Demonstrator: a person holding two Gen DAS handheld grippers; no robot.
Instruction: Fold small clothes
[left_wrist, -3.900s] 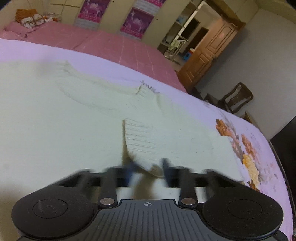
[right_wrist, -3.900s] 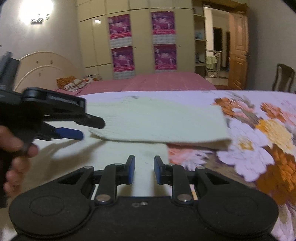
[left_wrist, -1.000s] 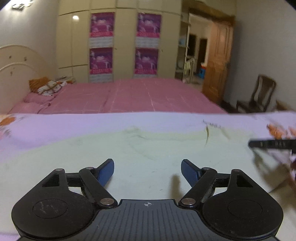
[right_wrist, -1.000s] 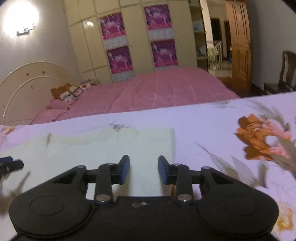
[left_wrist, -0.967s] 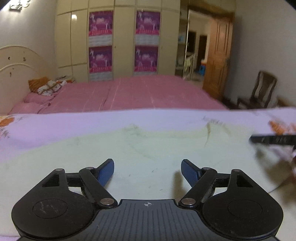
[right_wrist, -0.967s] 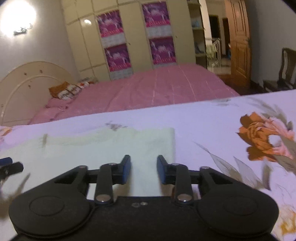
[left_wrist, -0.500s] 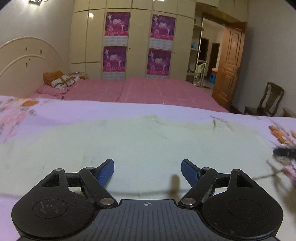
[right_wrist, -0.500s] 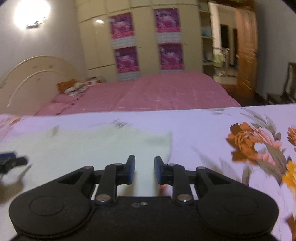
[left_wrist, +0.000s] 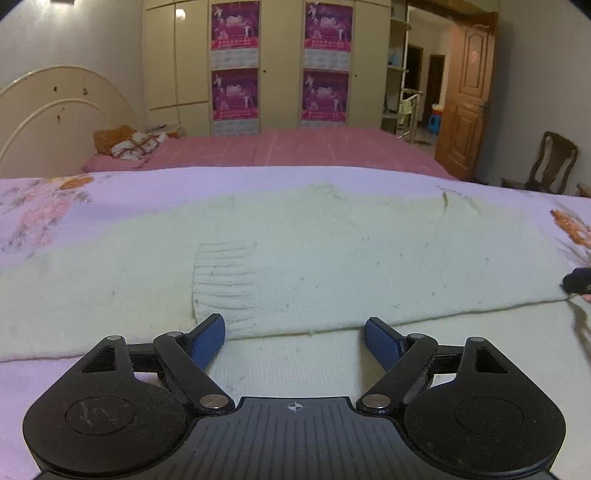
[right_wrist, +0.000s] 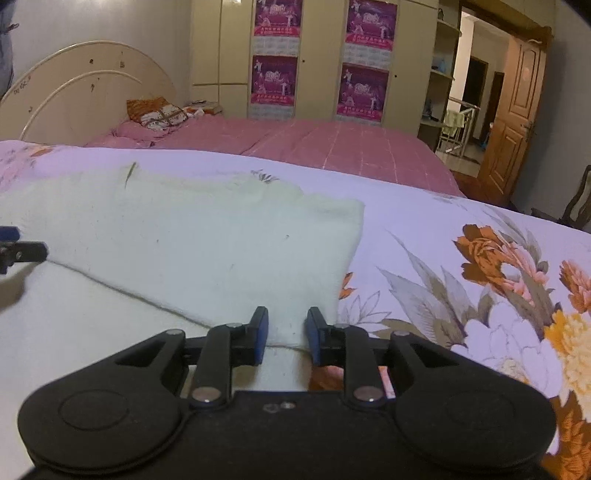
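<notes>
A pale cream knit sweater (left_wrist: 332, 254) lies flat on the floral bedspread (left_wrist: 40, 210), sleeves folded in, a ribbed cuff (left_wrist: 223, 284) on top. My left gripper (left_wrist: 294, 334) is open and empty, low over the sweater's near part, just short of the folded edge. In the right wrist view the sweater (right_wrist: 207, 243) fills the left half. My right gripper (right_wrist: 286, 328) is partly open at the sweater's near right corner; cloth lies between the fingers, not clamped. The left gripper's tip (right_wrist: 22, 251) shows at the left edge.
Behind lies a second bed with a pink cover (left_wrist: 295, 149) and an orange pillow (left_wrist: 125, 142). Wardrobes with purple posters (left_wrist: 325, 92) line the back wall. A wooden door (left_wrist: 465, 107) and a chair (left_wrist: 550, 162) stand at the right.
Both grippers have come down and back toward the sweater's near edge. The ribbed cuff now shows before the left gripper. The right gripper's fingers have opened a little at the corner.
</notes>
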